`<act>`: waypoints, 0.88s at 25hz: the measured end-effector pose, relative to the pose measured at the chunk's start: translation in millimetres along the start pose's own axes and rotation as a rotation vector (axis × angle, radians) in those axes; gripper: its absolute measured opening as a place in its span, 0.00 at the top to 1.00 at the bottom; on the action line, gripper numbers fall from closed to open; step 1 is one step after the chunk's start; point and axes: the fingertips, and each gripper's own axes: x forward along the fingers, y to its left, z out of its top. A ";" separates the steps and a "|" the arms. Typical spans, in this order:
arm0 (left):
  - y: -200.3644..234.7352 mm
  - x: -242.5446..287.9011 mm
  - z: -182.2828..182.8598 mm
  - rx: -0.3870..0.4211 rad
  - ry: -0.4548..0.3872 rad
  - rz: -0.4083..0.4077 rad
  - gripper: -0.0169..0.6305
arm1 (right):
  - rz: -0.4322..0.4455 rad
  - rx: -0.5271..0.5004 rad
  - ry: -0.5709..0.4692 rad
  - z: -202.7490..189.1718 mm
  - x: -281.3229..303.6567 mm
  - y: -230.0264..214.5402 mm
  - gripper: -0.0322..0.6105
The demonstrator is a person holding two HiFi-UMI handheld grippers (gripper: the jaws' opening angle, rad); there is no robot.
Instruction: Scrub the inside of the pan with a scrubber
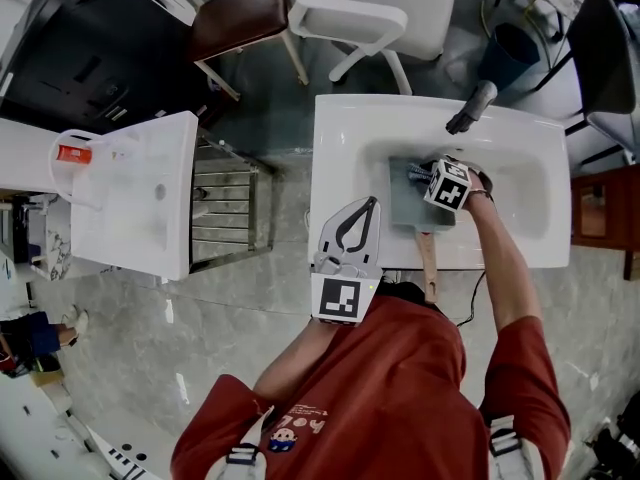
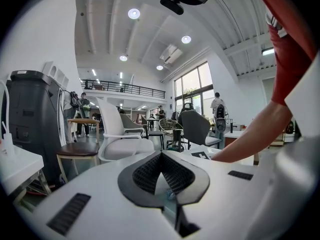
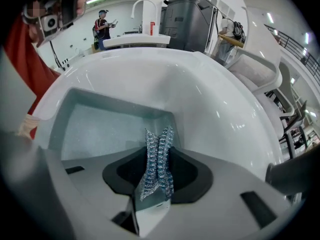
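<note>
A square grey pan [image 1: 415,208] lies in the white sink [image 1: 340,148], its wooden handle [image 1: 428,260] pointing back at me. My right gripper [image 1: 424,176] reaches down into the pan, shut on a silvery blue mesh scrubber [image 3: 157,161]. In the right gripper view the scrubber is pinched upright between the jaws [image 3: 159,134], just above the pan floor [image 3: 100,129] near its far corner. My left gripper [image 1: 371,202] hovers over the sink's front left rim, away from the pan. Its jaws [image 2: 161,155] meet at the tips and hold nothing.
A grey faucet [image 1: 470,108] stands at the back of the sink. To the left are a metal rack [image 1: 225,203] and a white counter [image 1: 140,193]. Behind the sink stand a white chair [image 1: 370,8], a brown stool [image 1: 240,18] and a blue bin [image 1: 510,48].
</note>
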 end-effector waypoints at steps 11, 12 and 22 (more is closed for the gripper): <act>-13.6 -3.3 -6.0 -0.041 0.036 -0.031 0.96 | 0.332 0.033 0.016 -5.2 -69.0 55.6 0.73; -13.8 -3.3 -5.3 -0.041 0.034 -0.030 0.96 | 0.354 0.037 0.031 -6.7 -71.6 59.6 0.73; -16.4 -8.5 -7.3 -0.029 0.044 -0.033 0.96 | 0.512 0.088 0.093 -11.8 -74.4 84.2 0.73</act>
